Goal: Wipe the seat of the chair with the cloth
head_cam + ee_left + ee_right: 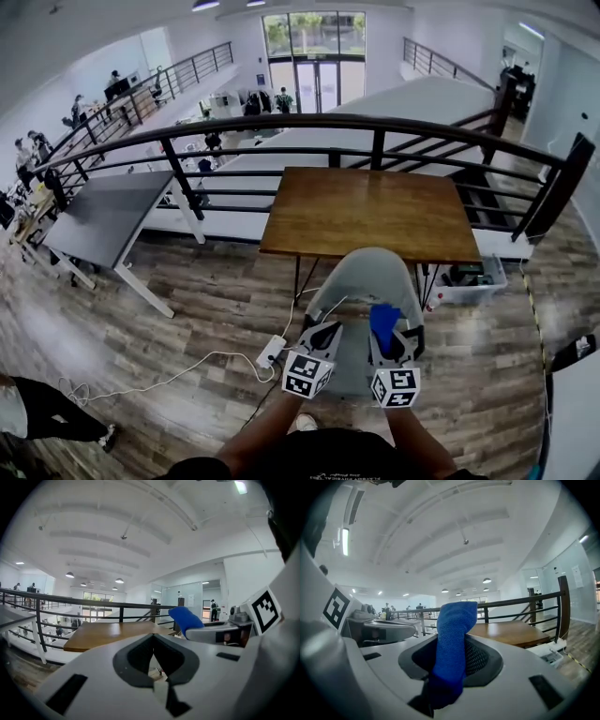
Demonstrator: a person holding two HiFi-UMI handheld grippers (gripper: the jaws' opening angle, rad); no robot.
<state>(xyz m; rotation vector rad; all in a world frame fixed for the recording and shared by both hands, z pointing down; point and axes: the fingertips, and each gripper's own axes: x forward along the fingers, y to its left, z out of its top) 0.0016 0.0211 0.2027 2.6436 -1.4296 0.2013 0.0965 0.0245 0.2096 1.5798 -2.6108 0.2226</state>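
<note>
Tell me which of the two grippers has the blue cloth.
The right gripper: its jaws are clamped on the blue cloth, which sticks out from between them. The left gripper has its jaws together with nothing in them.

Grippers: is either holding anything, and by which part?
Right gripper is shut on the blue cloth, pinching its lower end; the rest stands up past the jaws. Left gripper is shut, holding nothing.
</note>
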